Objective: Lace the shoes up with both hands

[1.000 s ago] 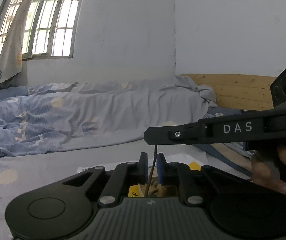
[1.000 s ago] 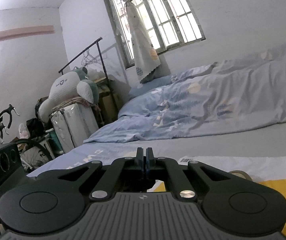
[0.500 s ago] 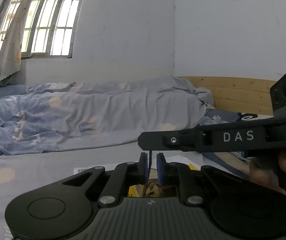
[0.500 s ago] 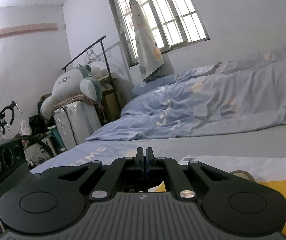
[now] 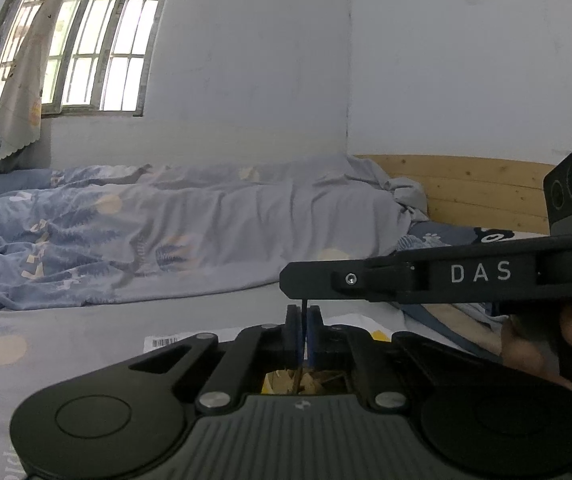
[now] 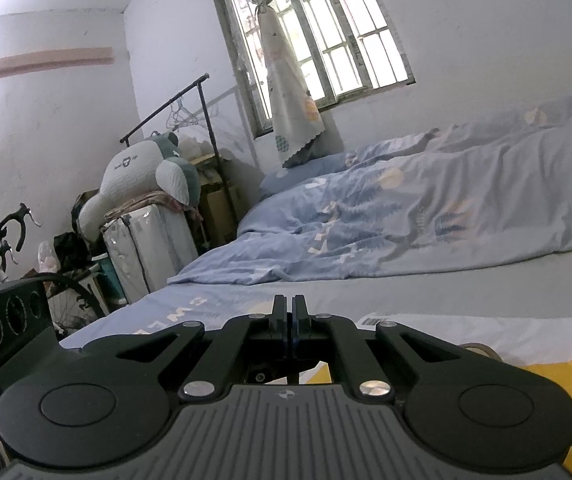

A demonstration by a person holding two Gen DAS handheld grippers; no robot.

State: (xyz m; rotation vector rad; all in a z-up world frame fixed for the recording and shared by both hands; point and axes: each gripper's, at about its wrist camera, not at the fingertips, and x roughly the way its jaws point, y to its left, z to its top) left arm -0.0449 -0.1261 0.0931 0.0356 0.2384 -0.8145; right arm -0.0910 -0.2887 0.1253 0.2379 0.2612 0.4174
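The left gripper (image 5: 303,330) has just closed on the thin dark lace (image 5: 304,307). The right gripper (image 5: 291,280) above it pinches the same lace. The shoe (image 5: 305,380) lies mostly hidden below the jaws, on the bed (image 5: 86,332). Lacing seems underway; how much remains I cannot tell.

My left gripper (image 5: 304,334) is a matte black plastic tool with a grey ribbed top plate. It has two round black discs at the sides, silver round screw heads on its angled link arms, and blue pads on the fingers. My right gripper (image 6: 289,330) has the same build; from the side it carries white letters "DAS" and one small screw. A black block with three round holes sits on it.
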